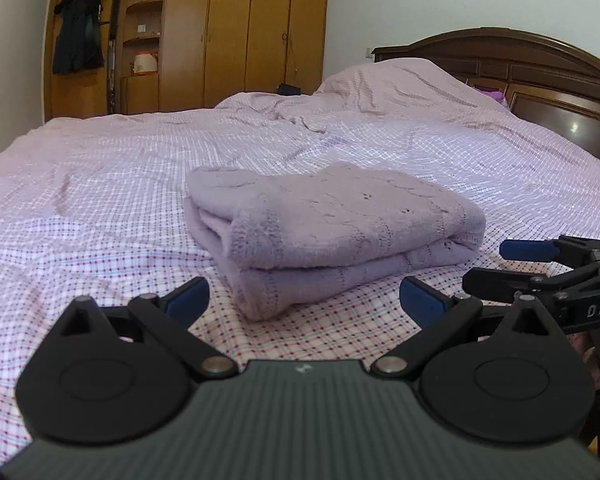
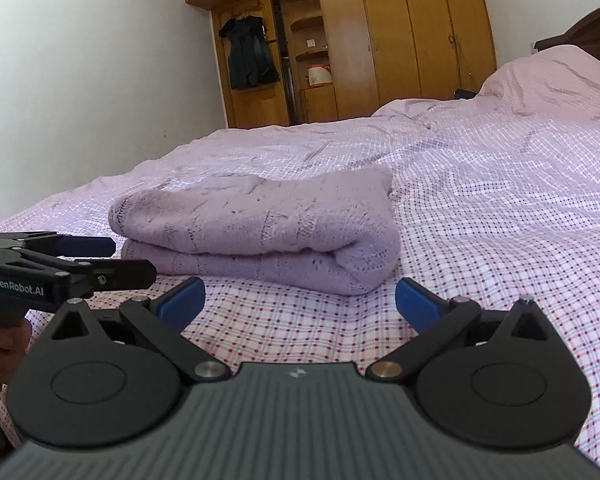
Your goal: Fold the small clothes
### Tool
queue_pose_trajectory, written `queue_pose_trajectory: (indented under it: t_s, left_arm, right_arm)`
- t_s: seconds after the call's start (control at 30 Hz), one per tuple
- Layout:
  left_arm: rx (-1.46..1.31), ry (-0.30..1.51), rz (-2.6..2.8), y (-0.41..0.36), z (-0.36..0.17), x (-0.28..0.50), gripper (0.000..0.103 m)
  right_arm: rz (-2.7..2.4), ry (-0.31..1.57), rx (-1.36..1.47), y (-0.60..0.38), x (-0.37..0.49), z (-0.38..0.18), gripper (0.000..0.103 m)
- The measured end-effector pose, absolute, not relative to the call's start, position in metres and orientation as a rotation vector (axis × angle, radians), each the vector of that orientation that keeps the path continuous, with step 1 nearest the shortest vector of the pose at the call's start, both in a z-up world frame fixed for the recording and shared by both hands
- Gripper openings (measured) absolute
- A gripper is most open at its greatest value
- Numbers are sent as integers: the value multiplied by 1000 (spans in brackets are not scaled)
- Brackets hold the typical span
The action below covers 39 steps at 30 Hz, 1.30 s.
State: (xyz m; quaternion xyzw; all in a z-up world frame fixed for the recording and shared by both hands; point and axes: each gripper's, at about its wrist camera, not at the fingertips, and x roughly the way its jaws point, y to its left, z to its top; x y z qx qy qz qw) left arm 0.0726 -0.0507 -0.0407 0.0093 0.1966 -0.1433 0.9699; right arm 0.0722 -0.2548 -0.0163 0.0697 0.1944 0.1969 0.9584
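Your lilac knitted garment (image 1: 332, 232) lies folded into a compact, layered bundle on the checked bedsheet (image 1: 100, 184), near the edge of the bed closest to you, and neither tool touches it. Your left gripper (image 1: 304, 300) sits low just short of the bundle with its blue-padded fingers spread wide and nothing between them; your right gripper (image 2: 300, 300) is likewise spread and empty, a little back from the bundle's rounded fold. Each tool shows at the edge of the other's view, so you hold them side by side, flanking the garment. That stance suits a check of the result: the folding looks done, and wide-open jaws leave you ready to square a corner or pull away.
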Motion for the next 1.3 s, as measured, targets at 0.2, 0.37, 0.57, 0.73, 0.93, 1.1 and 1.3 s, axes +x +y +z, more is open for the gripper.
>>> queue_pose_trajectory:
  t_s: [0.2,0.37,0.57,0.73,0.93,1.1,1.3]
  left_arm:
    - [22,402,-304,-51,-40,72,103]
    - [12,410,-302,-49,-42,73,103]
    - [2,420,-305,-48,-42,72,103]
    - [6,426,-311,-51,-42,72,103]
    - [0,421,-313,-51,-39,72,103]
    - [7,427,-316,-52,-40,72,103]
    - [19,428,-320,-55,-41,71,103]
  right_arm:
    - [410,409,144,-253,74,-18,103]
    - [428,407,161,-253,74,-18,103]
    - [439,412,156,-251,75,-19,103]
    - [445,417,154,-250,75,-19,103]
    - [437,421,155,-250,75,-20,103]
    - [440,423,157,-251,76,-20,103]
    - [447,425,158,-251,76,-20,103]
